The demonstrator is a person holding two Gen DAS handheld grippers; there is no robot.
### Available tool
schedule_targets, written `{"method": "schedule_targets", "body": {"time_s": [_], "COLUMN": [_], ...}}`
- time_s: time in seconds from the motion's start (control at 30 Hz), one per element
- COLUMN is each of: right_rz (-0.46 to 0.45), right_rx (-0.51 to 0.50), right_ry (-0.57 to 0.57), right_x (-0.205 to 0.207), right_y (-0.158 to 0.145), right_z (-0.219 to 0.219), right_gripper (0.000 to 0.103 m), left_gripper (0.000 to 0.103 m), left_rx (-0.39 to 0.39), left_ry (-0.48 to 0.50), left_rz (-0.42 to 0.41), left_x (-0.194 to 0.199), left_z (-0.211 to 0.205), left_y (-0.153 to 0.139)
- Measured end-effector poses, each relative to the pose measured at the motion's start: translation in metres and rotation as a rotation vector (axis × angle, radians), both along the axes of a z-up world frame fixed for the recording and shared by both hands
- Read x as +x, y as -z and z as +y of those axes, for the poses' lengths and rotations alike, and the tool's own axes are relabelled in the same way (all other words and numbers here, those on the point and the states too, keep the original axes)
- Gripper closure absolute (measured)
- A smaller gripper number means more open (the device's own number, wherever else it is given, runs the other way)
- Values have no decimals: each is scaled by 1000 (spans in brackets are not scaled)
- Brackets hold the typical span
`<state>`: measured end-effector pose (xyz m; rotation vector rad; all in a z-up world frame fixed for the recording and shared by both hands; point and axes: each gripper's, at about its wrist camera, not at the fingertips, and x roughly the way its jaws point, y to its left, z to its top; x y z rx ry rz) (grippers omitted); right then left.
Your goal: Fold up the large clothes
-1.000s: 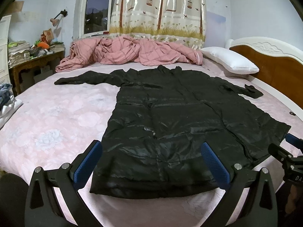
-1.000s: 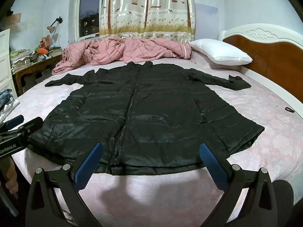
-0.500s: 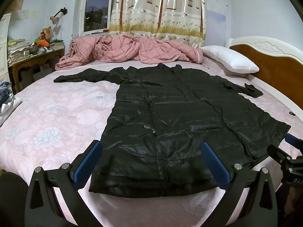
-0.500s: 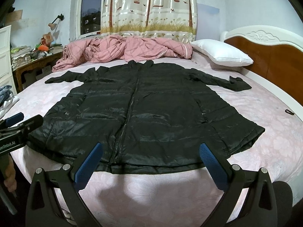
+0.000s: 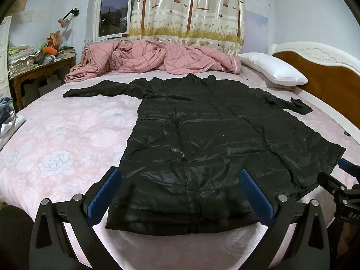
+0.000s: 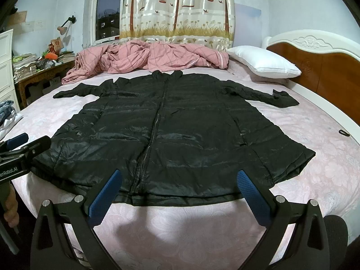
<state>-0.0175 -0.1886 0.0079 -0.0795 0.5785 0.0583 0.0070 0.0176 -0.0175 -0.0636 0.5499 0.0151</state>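
We are holding two released grippers, left (image 5: 180, 186) and right (image 6: 178, 185), over one black coat (image 6: 171, 130); only the right view is showing its zipper (image 6: 155, 123).

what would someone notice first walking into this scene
A long black puffer coat lies spread flat, front up with sleeves out, across the middle of the pink floral bed. Behind its collar a rumpled pink plaid quilt is heaped under the tree-print curtain. Both grippers, left and right, hang open at the coat's hem, holding nothing.
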Motion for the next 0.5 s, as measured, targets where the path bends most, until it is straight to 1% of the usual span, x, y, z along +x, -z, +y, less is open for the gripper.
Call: {"method": "schedule_targets", "body": {"time_s": [0.13,0.5], "right_rz": [-1,2], "right_rx": [1,-2], "right_ry": [1,-2], "right_x": [0,0], "right_y": [0,0], "right_z": [1,1], "right_gripper": [0,0], "left_gripper": [0,0], "left_rx": [-2,24], "left_ry": [1,1], "left_rz": [-1,-9], "left_x": [0,0], "left_z": [0,-4], "left_y": [-1,-4]}}
